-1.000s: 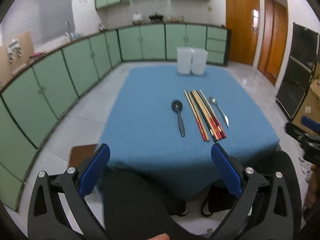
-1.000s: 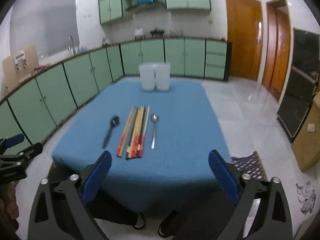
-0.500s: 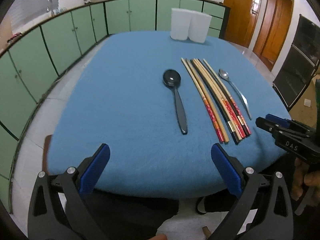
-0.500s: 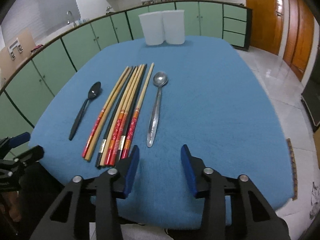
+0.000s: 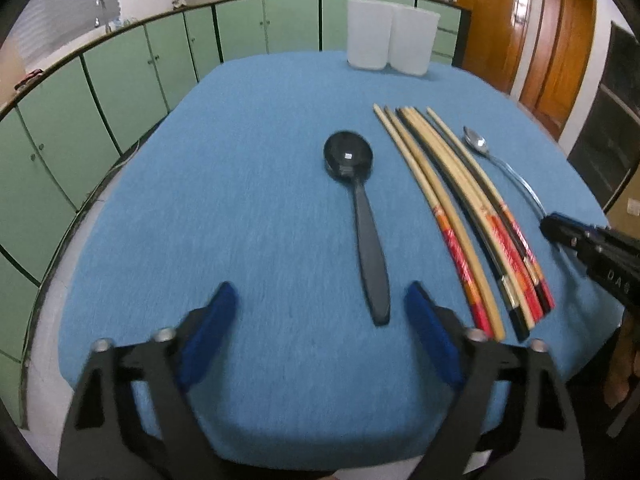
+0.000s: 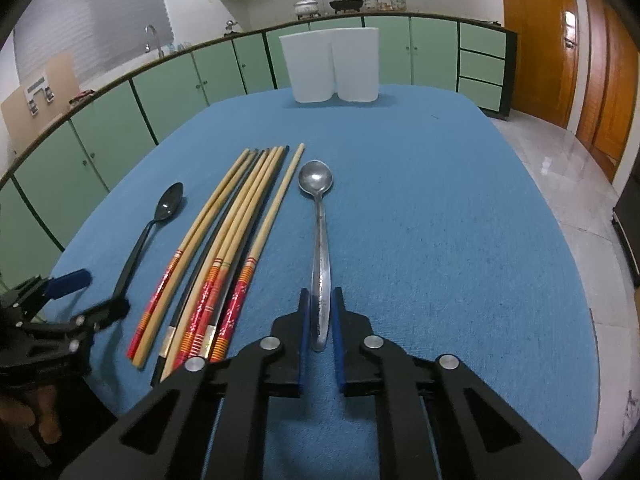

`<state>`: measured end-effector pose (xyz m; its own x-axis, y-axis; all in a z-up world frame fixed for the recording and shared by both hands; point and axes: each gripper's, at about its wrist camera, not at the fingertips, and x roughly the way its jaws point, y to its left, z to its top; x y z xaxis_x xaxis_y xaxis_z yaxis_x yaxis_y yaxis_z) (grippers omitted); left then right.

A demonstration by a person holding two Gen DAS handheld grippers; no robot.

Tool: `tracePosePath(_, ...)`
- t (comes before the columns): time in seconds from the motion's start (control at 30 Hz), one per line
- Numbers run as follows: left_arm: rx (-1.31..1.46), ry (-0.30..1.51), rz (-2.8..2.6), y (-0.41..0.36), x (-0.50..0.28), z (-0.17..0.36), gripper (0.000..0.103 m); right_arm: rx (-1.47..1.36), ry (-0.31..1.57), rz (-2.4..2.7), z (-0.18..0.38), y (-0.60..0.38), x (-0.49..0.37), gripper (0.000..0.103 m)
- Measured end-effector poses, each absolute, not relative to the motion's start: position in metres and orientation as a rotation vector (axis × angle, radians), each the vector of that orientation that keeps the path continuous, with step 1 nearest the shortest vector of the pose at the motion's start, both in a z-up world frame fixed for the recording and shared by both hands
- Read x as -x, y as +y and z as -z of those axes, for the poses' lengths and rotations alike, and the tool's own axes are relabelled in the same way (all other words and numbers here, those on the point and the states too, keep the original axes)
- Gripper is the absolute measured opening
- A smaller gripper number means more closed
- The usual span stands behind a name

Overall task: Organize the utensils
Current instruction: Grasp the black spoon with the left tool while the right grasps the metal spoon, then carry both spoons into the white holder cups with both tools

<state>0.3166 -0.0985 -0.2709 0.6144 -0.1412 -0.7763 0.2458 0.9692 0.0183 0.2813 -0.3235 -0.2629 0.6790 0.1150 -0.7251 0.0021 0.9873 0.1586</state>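
Right tongs (image 6: 320,312) narrowed around the steel spoon (image 6: 320,240) handle, pads just beside it, contact unclear, spoon flat on the table (image 6: 440,240). Left tongs (image 5: 320,320) wide, low over the table, black spoon (image 5: 362,216) handle end between the tips. Chopsticks (image 6: 232,248) lie between the spoons; two white cups (image 6: 332,66) at the far edge.

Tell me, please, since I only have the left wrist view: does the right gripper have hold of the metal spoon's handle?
Observer: It seems so. The right gripper has its jaws tight on both sides of the metal spoon, near the end of the handle.
Operator: Thank you. Is it catching a chopstick as well?
Observer: No. The nearest chopstick lies apart from it, with blue cloth showing between the chopstick and the gripper's left finger.
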Motion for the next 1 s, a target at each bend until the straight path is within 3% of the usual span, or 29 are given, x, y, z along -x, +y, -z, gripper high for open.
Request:
tracePosePath(0.13,-0.109,0.857,0.227,-0.101,-0.317,0.268,0.057,-0.094,0.798,-0.082,0.263,-0.314,-0.279,0.011)
tracePosePath(0.2,-0.104,0.845,0.251,-0.102,-0.314,0.267,0.039,-0.078,0.785,-0.08,0.264,-0.312,-0.278,0.011)
tracePosePath(0.27,-0.099,0.844,0.27,-0.104,-0.313,0.266,0.013,-0.084,0.779,-0.078,0.264,-0.312,-0.278,0.011)
tracePosePath(0.47,-0.028,0.879,0.296,-0.1,-0.321,0.253,0.012,-0.136,0.78,-0.1,0.249,-0.313,-0.275,0.01)
tracePosePath(1.0,-0.035,0.824,0.38,-0.095,-0.337,0.152,0.012,-0.176,0.788,-0.139,0.152,-0.319,-0.299,0.003)
